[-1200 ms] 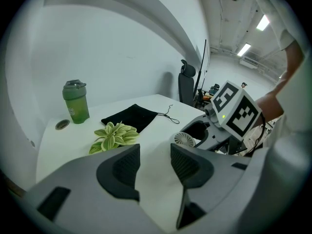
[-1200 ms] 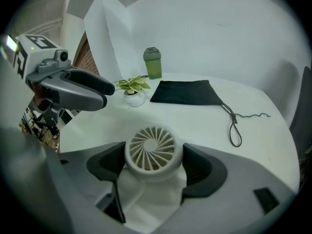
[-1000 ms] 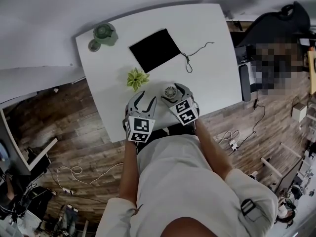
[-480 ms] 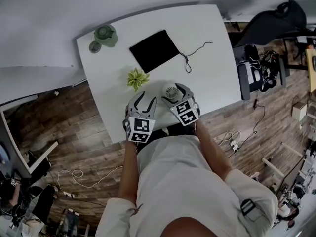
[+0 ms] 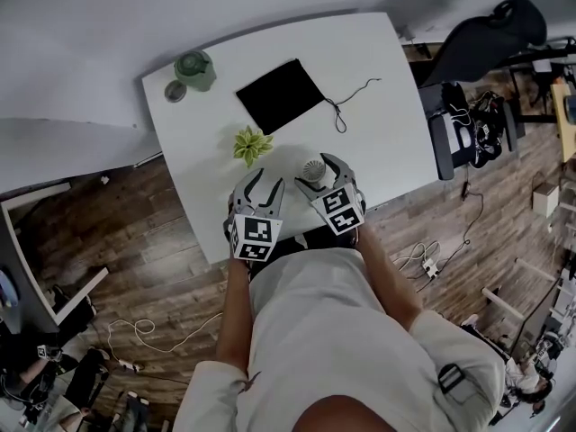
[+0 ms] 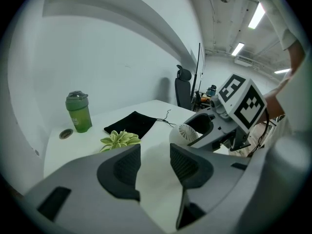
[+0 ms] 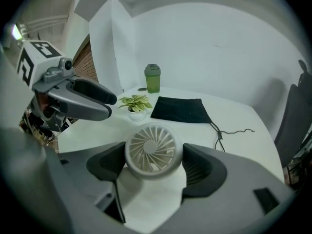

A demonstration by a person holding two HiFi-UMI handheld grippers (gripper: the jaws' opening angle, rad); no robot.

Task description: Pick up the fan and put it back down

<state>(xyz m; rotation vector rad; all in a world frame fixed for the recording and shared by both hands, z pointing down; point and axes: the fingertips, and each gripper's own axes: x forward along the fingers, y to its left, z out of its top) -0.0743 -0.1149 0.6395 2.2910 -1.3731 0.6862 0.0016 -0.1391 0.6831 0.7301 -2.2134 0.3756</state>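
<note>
Right gripper view shows the right tongs (image 7: pixel 153 166) clamped on either side of the round white fan (image 7: pixel 154 151), which appears held just clear of the white surface (image 5: pixel 387 106) near its front edge. The left tongs (image 6: pixel 155 165) hang open and empty just beside it. The curved housing gives the pads little to bite on, so the fan could twist or slip. Set down too close to the edge, it could tip to the floor. A green bottle (image 7: pixel 152 78) stands capped at the far corner, its contents unseen. A small white pot (image 7: pixel 136 115) holds a leafy plant. A black drawstring pouch (image 7: pixel 180 109) lies flat, seemingly empty.
</note>
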